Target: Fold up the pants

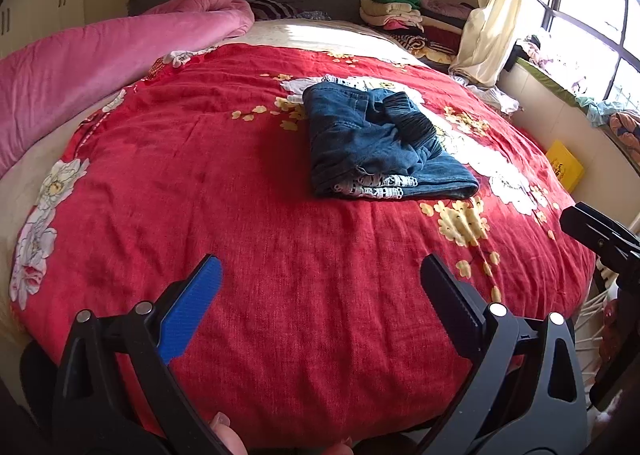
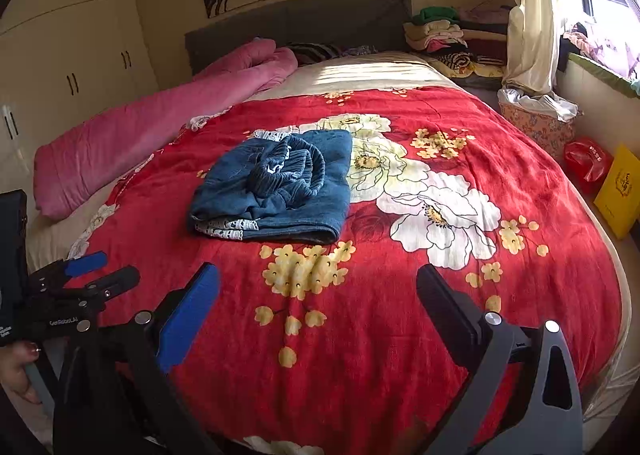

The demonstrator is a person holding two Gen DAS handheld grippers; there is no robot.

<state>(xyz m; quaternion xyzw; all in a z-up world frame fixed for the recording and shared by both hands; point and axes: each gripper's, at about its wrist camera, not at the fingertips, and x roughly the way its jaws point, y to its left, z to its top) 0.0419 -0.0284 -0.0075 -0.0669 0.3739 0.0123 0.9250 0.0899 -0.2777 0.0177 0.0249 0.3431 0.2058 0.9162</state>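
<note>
where the pants (image 1: 384, 147) lie, folded into a blue bundle with a lace hem showing at the near edge, they sit on the red quilt (image 1: 280, 255) well ahead of both sets of jaws, touching neither. the left gripper (image 1: 320, 287) hangs over bare quilt, jaws spread wide and empty. the right gripper (image 2: 318, 295) is likewise gaping, nothing between its fingers. beyond the pants, left of the jaws, a pink duvet (image 2: 160, 127) lies rolled.
</note>
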